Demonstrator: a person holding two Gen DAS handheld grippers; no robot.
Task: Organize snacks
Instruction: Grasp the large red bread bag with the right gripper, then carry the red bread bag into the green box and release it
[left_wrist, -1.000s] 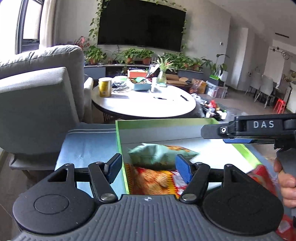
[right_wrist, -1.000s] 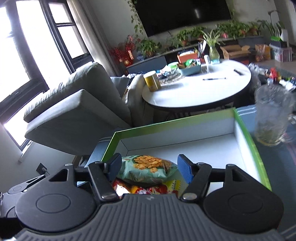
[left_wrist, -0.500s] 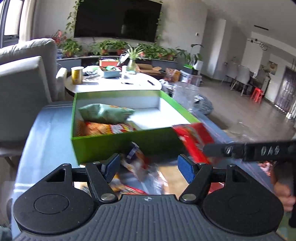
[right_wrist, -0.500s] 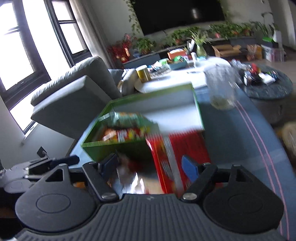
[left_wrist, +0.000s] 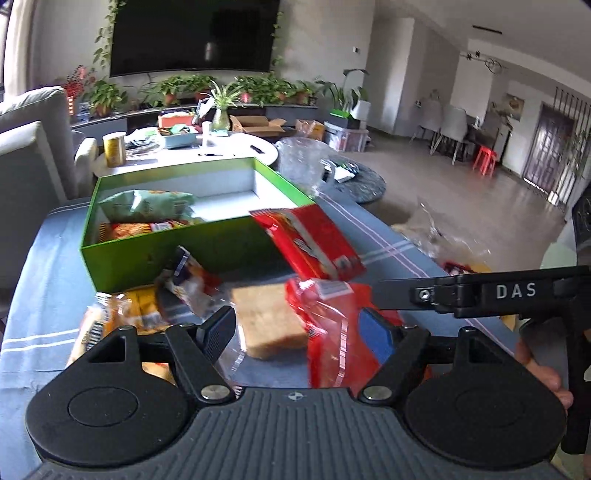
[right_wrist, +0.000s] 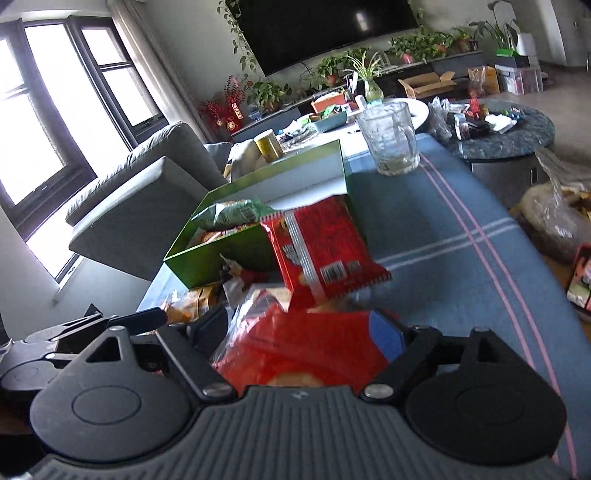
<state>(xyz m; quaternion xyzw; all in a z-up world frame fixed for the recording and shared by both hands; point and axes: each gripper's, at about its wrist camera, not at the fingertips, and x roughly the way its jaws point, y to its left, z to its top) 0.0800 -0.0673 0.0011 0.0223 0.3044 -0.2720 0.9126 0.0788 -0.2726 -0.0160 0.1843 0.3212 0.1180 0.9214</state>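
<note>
The green box (left_wrist: 177, 254) sits in the centre-left of the left wrist view, already holding a green snack bag (left_wrist: 147, 203) over an orange packet, so it reads as the collecting place. Loose snacks lie heaped on the blue tablecloth (left_wrist: 48, 243) in front of it, with a red packet (right_wrist: 325, 247) leaning on the box's near corner. The left gripper (left_wrist: 299, 328), its jaws opening, frames a clear-wrapped bread slice (left_wrist: 269, 325) without pressing it. The right gripper (right_wrist: 303, 328) stands wide around a red-and-clear wrapper (right_wrist: 295, 347), seemingly picking the next item.
</note>
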